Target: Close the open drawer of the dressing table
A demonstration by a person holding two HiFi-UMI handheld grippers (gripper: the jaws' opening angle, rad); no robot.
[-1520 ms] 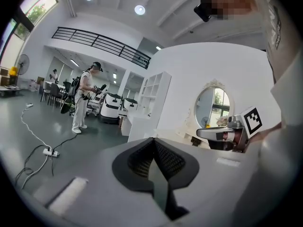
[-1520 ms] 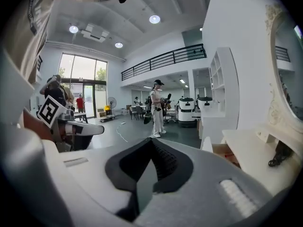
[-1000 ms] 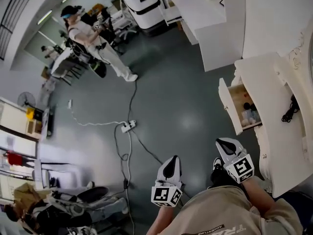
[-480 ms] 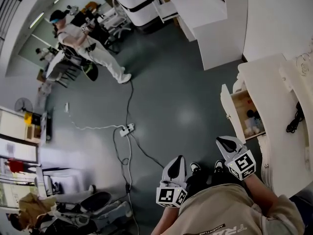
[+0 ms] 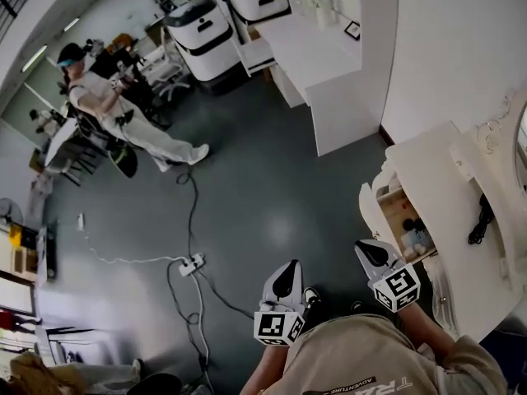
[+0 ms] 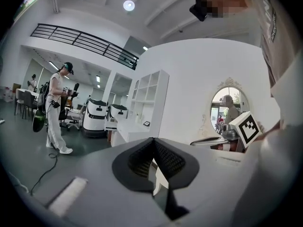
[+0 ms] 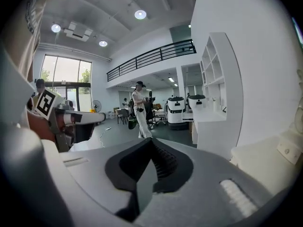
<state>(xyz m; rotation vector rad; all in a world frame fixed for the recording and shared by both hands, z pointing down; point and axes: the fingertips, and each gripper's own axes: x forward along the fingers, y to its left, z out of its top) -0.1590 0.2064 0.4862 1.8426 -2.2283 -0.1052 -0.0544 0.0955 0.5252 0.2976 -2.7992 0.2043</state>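
At the right of the scene: dressing table (image 5: 449, 179), white, with a black cable (image 5: 480, 219) on its worktop. Its drawer (image 5: 369, 212) stands open toward the grey floor (image 5: 272, 163), small items inside. Near the drawer front: your right gripper (image 5: 375, 252), fingers pressed together, nothing between. To its left: your left gripper (image 5: 284, 280), fingers likewise together, empty. Far left: a person (image 5: 107, 109), standing.

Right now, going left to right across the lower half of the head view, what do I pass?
White power strip on the floor → left gripper → right gripper → black cable lying on the dressing table.
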